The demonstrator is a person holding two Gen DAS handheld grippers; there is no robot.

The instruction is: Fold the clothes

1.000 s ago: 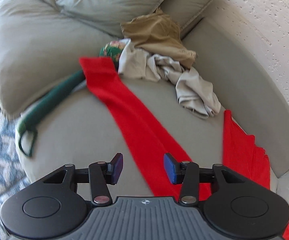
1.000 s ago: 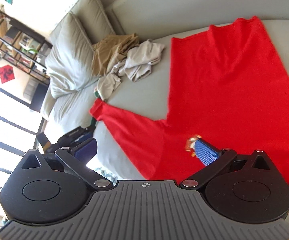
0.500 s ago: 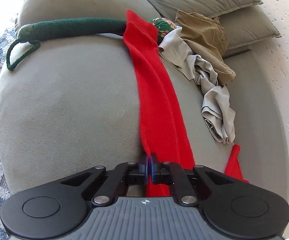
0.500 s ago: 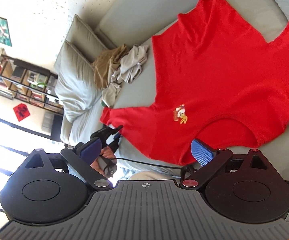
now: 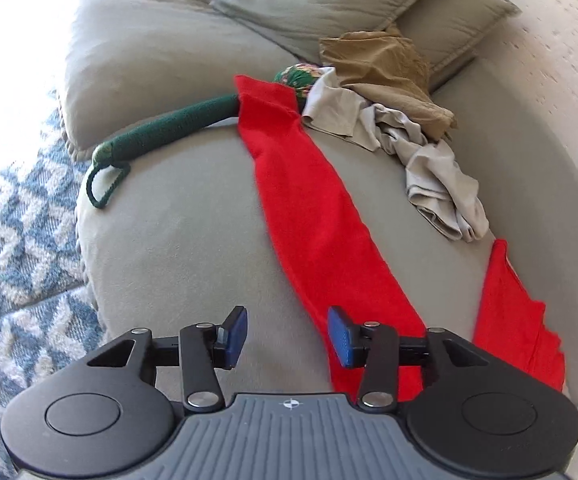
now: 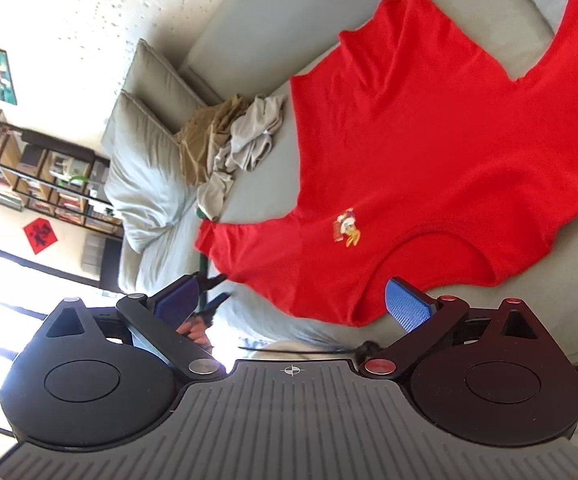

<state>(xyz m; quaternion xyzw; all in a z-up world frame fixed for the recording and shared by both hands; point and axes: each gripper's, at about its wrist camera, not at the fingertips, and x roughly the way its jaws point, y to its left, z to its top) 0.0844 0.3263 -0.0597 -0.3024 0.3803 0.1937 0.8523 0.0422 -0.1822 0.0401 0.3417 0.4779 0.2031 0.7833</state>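
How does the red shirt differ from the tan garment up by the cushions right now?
The red shirt lies spread flat on the sofa, sleeve stretched out; the tan garment is crumpled in a heap against the cushions. The red shirt lies mostly alone and carries a small chest emblem; the tan garment is plain and tangled with a grey garment. Both lie on the sofa, unfolded, and neither is gripped.
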